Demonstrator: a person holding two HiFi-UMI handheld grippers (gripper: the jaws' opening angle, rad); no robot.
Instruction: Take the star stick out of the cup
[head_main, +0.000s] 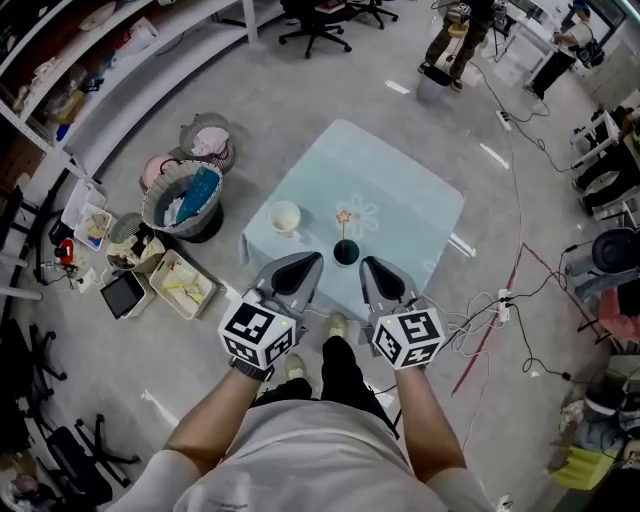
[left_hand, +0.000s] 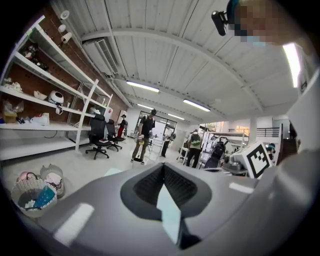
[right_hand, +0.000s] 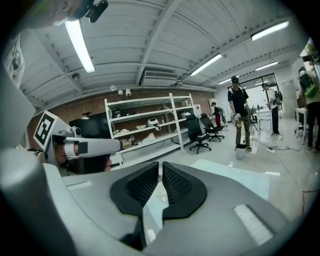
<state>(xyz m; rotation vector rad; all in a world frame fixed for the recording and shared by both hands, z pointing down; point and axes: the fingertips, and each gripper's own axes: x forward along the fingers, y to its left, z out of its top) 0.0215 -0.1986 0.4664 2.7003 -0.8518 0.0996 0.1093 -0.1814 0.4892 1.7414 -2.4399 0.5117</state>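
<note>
We held both forearms forward at lower centre; left hand-held gripper (head_main: 310, 262) and right hand-held gripper (head_main: 370, 264), both closed and empty, flanked the cup (head_main: 346, 252).

a large open research lab or workshop hall is shown. a grey concrete floor (head_main: 300, 110) is crossed by loose cables (head_main: 478, 332), and a white beamed ceiling (left_hand: 190, 60) is lit by strip lights (left_hand: 142, 86). long white shelving (right_hand: 150, 125), loaded with odd items, is set against a brick wall (right_hand: 82, 106). rolling office chairs (left_hand: 97, 135) are seen, and people (left_hand: 145, 135) are gathered among equipment at the far end. a basket (head_main: 180, 205) and a tray (head_main: 185, 283) of props are kept on the floor beside a small cloth-covered table (head_main: 400, 190). square-marker cubes are carried on the left gripper (head_main: 308, 264) and the right gripper (head_main: 372, 266).
</note>
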